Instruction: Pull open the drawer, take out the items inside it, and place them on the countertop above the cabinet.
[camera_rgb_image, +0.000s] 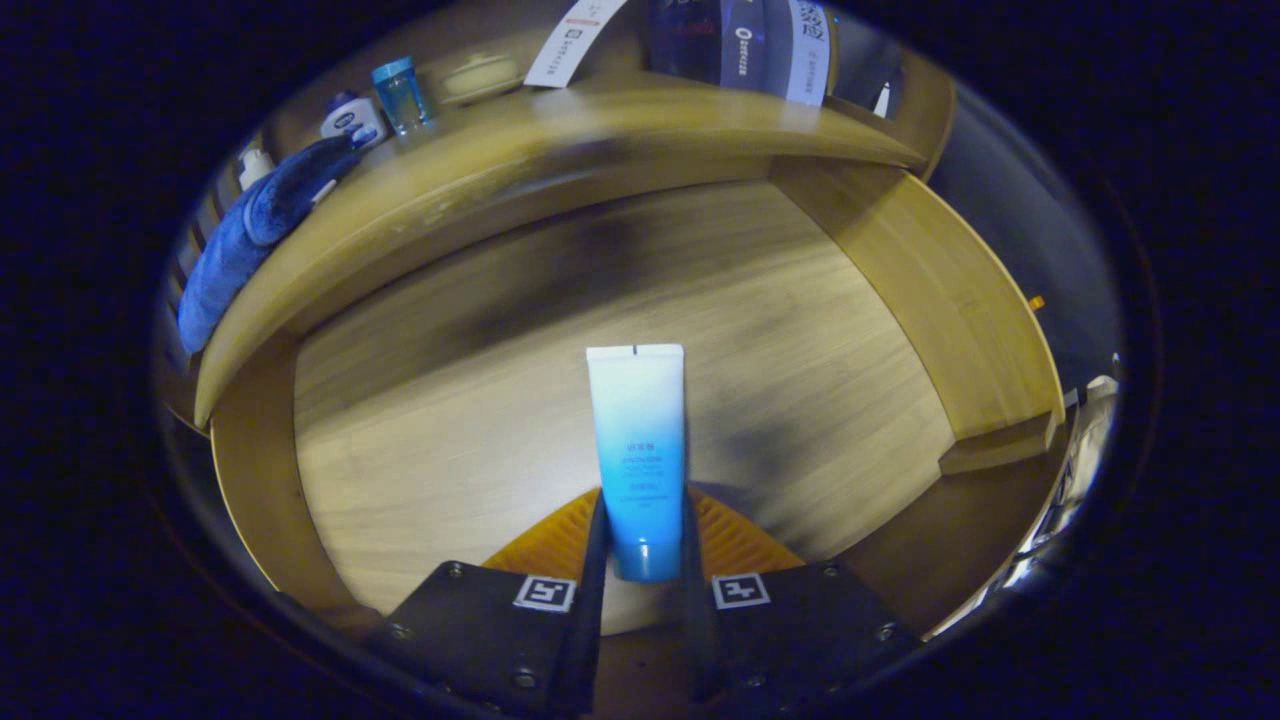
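- Fingers (645, 545) clamp the tube's (640, 450) cap end from both sides, above the open drawer (450, 420).
- Tube looks light, soft, slick; gripping near the firmer cap seems safest.
- Table (560, 150) beyond carries a towel (250, 235).
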